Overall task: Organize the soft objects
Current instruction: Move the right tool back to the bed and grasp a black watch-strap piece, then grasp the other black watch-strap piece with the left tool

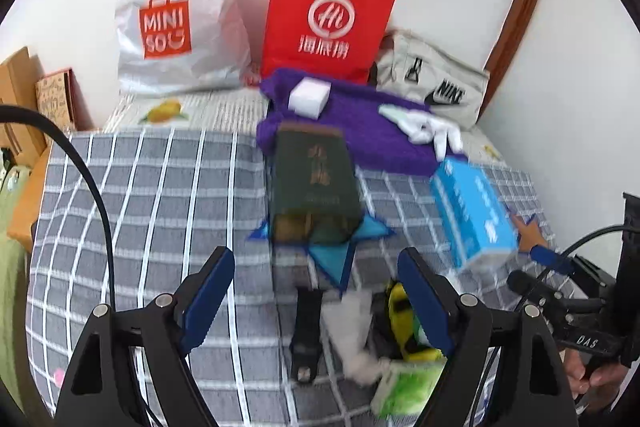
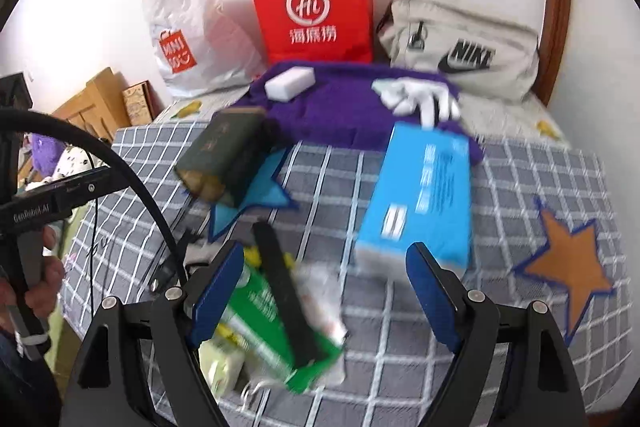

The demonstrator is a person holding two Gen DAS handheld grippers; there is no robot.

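Observation:
A purple towel [image 1: 360,131] [image 2: 340,107] lies at the back of the checked bed, with a white sponge block [image 1: 310,98] [image 2: 289,82] and white gloves [image 1: 424,127] [image 2: 420,99] on it. A green tissue pack [image 1: 408,383] [image 2: 272,327], a white wad [image 1: 352,331] and a yellow soft item [image 1: 400,311] lie near the front. My left gripper [image 1: 316,311] is open and empty above the black bar [image 1: 306,331]. My right gripper [image 2: 324,295] is open and empty over the green pack.
A dark green book [image 1: 314,183] [image 2: 224,155] lies on a blue star patch [image 1: 336,251]. A blue box [image 1: 474,211] [image 2: 424,195] lies to the right. A red paper bag [image 1: 328,19], a white Miniso bag [image 1: 176,15] and a grey Nike bag [image 1: 436,83] stand at the wall.

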